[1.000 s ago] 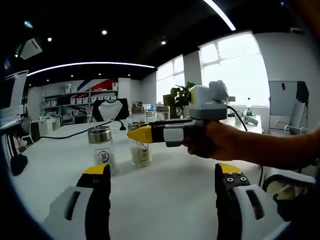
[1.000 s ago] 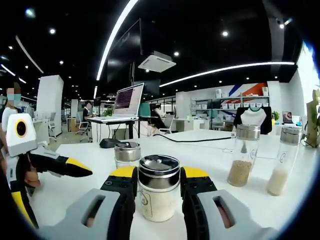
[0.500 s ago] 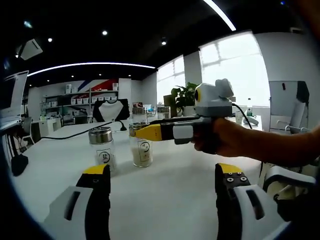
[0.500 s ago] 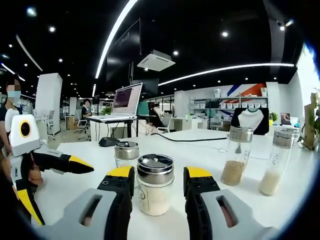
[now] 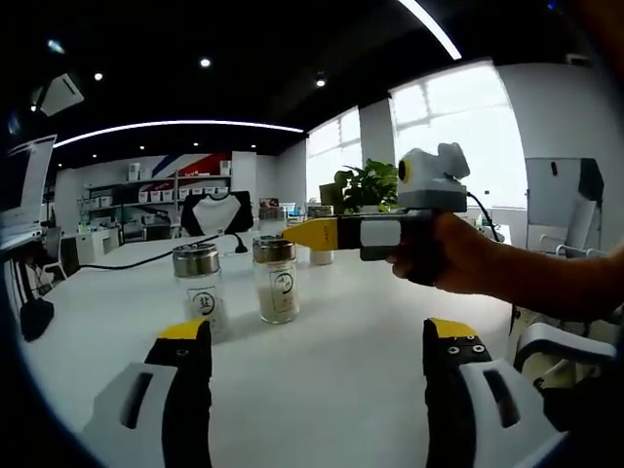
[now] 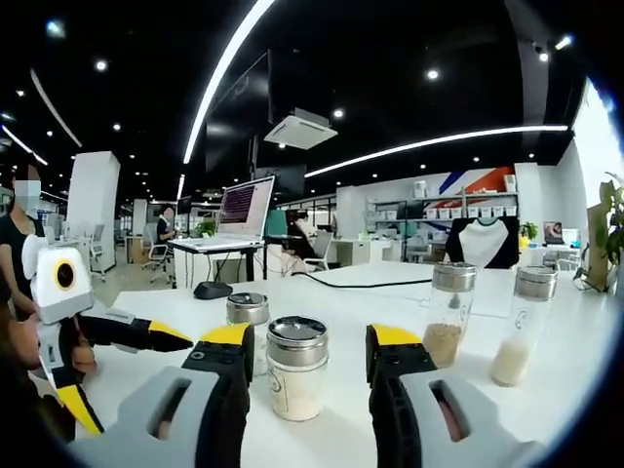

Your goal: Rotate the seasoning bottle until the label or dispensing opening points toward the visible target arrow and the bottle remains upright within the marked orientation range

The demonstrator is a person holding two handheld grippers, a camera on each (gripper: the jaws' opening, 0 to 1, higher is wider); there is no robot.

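1. Now the right gripper [image 6: 300, 346] stands spread, its jaws flanking the upright seasoning bottle [image 6: 295, 380] on the white table [image 6: 546, 390] without touching it.
2. Label mostly hidden, no arrow discernible.
3. Left gripper [image 5: 317, 341] gapes wide, holding nothing.

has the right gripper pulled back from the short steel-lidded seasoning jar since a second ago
Yes. The right gripper has opened and backed off: the short steel-lidded seasoning jar now stands free between its yellow-tipped jaws, and in the left gripper view it has moved right of the tall jars.
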